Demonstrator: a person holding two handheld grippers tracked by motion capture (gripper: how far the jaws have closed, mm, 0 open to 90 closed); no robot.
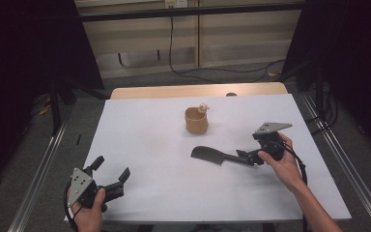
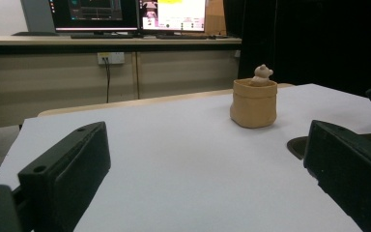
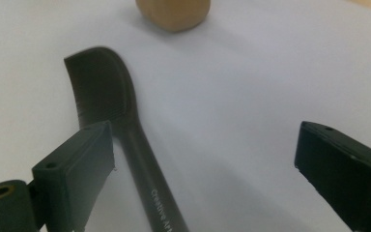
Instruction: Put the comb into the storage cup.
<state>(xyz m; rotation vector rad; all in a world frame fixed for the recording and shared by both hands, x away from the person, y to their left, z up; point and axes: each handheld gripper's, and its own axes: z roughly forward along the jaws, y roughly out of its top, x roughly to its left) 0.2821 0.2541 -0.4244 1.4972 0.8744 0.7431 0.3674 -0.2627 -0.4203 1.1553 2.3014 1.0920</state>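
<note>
We saw right hand-held gripper wide open, spatula handle between jaws, ungripped; left hand-held gripper open, empty, over surface.

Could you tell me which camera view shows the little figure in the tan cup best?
The left gripper view: the figure rises clearly above the tan cup. The high view shows it small. The right gripper view shows just the cup's base.

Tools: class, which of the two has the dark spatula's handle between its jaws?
The right tool; the spatula handle runs between its open jaws. The left tool is apart.
</note>
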